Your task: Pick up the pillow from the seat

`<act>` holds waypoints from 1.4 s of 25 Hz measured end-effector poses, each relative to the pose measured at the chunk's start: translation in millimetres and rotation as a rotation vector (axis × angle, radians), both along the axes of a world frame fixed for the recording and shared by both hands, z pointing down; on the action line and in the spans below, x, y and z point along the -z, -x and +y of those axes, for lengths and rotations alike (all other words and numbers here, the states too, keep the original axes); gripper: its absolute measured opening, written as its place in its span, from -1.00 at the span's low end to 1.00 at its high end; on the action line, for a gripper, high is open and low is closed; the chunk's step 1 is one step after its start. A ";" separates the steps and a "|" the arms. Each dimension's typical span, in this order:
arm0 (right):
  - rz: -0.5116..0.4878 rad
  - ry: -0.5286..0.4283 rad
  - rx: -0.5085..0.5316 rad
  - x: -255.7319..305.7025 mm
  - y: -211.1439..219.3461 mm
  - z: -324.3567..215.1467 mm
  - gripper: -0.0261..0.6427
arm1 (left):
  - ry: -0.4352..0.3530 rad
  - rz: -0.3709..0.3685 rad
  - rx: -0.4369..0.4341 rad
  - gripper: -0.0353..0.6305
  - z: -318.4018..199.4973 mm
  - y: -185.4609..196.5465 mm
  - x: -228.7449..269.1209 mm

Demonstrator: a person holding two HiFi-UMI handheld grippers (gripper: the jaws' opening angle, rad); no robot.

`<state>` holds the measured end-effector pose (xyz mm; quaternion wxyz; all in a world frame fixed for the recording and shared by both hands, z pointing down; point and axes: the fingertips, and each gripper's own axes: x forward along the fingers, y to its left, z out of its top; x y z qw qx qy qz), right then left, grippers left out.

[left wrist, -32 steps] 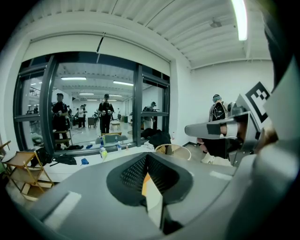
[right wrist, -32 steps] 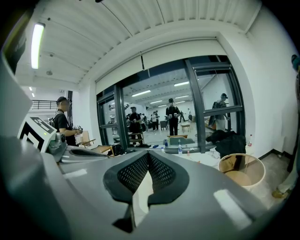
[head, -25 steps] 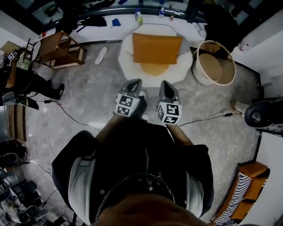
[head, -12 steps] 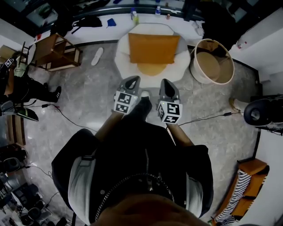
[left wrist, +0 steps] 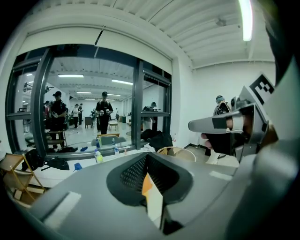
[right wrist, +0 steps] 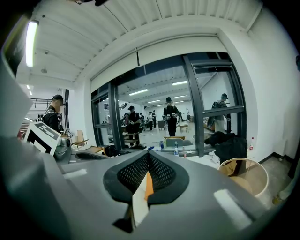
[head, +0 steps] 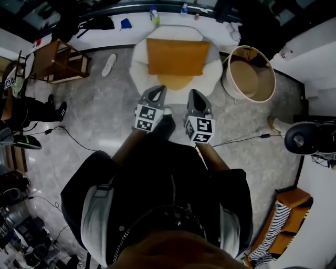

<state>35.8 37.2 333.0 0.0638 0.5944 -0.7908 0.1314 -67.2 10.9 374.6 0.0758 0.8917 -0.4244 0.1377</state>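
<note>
An orange pillow (head: pixel 177 57) leans on the back of a white round seat (head: pixel 140 67) at the top middle of the head view. My left gripper (head: pixel 159 90) and right gripper (head: pixel 192 93) are held side by side just short of the seat's front edge, both shut and empty. In the left gripper view a sliver of the pillow (left wrist: pixel 146 184) shows through the closed jaws, and the right gripper (left wrist: pixel 220 124) appears at the right. The right gripper view shows the same orange sliver (right wrist: pixel 148 185) and the left gripper (right wrist: pixel 47 139) at the left.
A round tan basket (head: pixel 250 73) stands right of the seat. A wooden rack (head: pixel 58 60) stands at the far left, a slipper (head: pixel 108 64) lies on the floor, cables cross the tiles, and bottles (head: pixel 154 14) line the window ledge behind. People stand beyond the glass.
I have moved forward: the seat and pillow sit closer to both grippers, which have shifted up in the head view. Both stay shut.
</note>
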 end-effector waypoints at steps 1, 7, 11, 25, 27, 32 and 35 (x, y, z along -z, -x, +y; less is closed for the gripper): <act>0.001 0.001 0.003 0.5 -2.0 -7.4 -0.91 | 0.000 0.000 0.000 -0.86 -6.5 -2.6 0.6; -0.002 0.008 0.015 5.1 -6.4 -52.1 -0.92 | 0.005 -0.005 0.018 -0.86 -48.9 -3.5 3.9; -0.006 0.006 0.019 9.2 -9.2 -82.0 -0.91 | 0.008 -0.015 0.020 -0.86 -77.9 -4.2 4.3; -0.008 0.003 -0.012 11.5 -34.2 -159.6 -0.91 | 0.005 -0.038 -0.011 -0.86 -156.2 -19.7 5.6; -0.010 0.005 -0.014 11.0 -36.0 -164.0 -0.91 | 0.012 -0.039 -0.007 -0.86 -159.2 -18.0 3.3; 0.001 0.009 0.001 10.7 -35.0 -176.4 -0.91 | 0.026 -0.035 0.014 -0.86 -170.9 -12.0 -1.5; 0.000 0.017 0.020 7.5 -33.9 -183.2 -0.91 | 0.025 -0.037 0.030 -0.86 -178.7 -10.0 -2.4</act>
